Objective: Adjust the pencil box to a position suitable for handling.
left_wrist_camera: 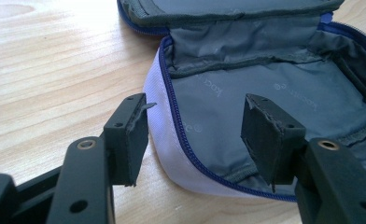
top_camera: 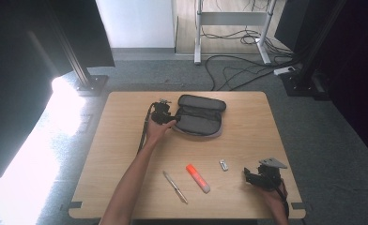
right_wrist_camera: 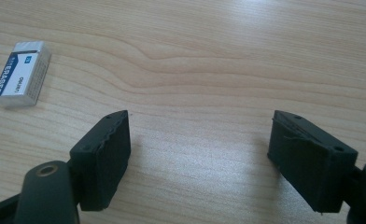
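Left tool [left_wrist_camera: 195,135] open astride pouch rim [left_wrist_camera: 172,140]

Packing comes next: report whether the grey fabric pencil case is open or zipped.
Open: grey fabric pencil case lies unzipped, lid folded back, grey lining exposed, nothing visible inside.

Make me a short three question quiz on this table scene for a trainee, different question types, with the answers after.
1. True or false: the pencil case lies zipped shut.
2. Which thing lies nearest the right tool? A) pen B) eraser C) orange highlighter
3. Fill in: the left tool has its jaws set around the case's ____.

Key
1. False: it lies open, with the grey lining showing.
2. B, seen in the right gripper view.
3. Rim: one jaw stands outside the wall and one inside, and neither pad presses on it.
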Action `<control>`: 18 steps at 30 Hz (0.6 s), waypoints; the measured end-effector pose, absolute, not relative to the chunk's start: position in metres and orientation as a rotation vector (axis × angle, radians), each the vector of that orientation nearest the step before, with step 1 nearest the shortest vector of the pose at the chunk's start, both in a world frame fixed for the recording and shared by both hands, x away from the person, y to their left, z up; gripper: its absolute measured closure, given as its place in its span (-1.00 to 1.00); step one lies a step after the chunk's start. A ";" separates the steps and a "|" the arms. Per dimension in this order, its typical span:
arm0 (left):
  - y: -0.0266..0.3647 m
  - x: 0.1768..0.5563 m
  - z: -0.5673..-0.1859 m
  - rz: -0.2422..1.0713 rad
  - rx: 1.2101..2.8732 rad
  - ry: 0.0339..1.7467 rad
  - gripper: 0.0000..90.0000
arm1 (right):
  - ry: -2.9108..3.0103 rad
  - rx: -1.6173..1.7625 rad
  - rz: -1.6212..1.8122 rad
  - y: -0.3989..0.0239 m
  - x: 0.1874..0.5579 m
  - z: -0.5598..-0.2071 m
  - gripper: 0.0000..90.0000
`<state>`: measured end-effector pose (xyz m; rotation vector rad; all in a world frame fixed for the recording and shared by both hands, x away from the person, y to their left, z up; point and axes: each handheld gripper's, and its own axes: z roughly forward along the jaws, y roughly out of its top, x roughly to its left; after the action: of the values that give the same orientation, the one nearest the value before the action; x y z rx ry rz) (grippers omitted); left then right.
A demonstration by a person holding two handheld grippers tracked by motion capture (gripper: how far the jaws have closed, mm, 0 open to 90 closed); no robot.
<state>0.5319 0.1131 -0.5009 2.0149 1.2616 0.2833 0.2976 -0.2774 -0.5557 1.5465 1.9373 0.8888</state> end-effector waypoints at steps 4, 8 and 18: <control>0.114 0.537 -0.508 0.281 2.026 1.280 -0.01 | 1.937 1.547 0.889 -0.277 0.298 -0.556 -0.55; 0.116 0.540 -0.515 0.273 2.037 1.298 0.12 | 1.937 1.548 0.889 -0.277 0.297 -0.556 -0.55; 0.114 0.543 -0.524 0.230 2.041 1.303 0.47 | 1.931 1.553 0.884 -0.277 0.298 -0.555 -0.54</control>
<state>0.5430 0.1142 -0.5238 2.0413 1.3025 0.2300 0.2975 -0.2775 -0.5555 1.5534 1.9313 0.8836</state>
